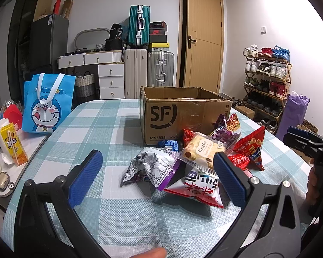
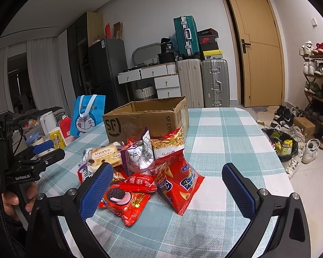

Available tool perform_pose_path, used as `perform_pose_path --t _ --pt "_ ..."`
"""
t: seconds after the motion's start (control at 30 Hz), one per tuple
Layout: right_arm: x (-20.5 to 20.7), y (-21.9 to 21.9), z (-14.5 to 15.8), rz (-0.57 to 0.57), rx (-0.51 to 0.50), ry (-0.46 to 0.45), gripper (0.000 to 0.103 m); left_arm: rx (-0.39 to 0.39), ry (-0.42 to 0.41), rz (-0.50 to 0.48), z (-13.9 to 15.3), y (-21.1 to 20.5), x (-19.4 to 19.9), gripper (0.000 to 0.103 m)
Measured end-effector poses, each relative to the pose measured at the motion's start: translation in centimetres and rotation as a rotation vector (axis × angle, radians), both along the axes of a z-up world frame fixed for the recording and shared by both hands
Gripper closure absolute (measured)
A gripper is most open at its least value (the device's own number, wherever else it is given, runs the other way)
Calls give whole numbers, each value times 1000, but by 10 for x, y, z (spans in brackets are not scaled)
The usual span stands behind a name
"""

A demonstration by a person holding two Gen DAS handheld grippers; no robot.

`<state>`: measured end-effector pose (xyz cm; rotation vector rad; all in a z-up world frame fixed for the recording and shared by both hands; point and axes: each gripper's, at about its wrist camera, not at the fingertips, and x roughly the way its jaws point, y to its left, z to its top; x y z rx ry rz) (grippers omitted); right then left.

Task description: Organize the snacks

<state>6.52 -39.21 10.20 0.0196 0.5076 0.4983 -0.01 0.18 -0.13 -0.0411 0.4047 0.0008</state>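
One "SF"-printed box (image 1: 183, 116) behind snacks (image 1: 196, 150)

A loose heap of crinkled foil and plastic snack packets (image 2: 140, 172), mostly red, lies on the table. Just behind it stands an open brown cardboard box (image 2: 148, 118), upright, flaps up.

A blue cartoon-cat tote bag (image 1: 47, 103) with white handles stands at the left of the left wrist view, beside a yellow drink carton (image 1: 13, 144) at the far left edge. Upper centre, a teal hard-shell suitcase (image 1: 139, 24) stands on a cream suitcase (image 1: 135, 73) beside a silver one (image 1: 160, 68). A tan wooden door (image 1: 205, 36) fills the upper right. A wooden shoe rack (image 1: 267, 81) full of shoes stands at the right.
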Motion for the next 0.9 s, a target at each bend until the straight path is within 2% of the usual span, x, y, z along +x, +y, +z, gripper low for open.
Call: perform_pose_path --t 0.9 --pt "2 -2 1 -17 5 -1 0 -8 9 -4 2 2 1 0"
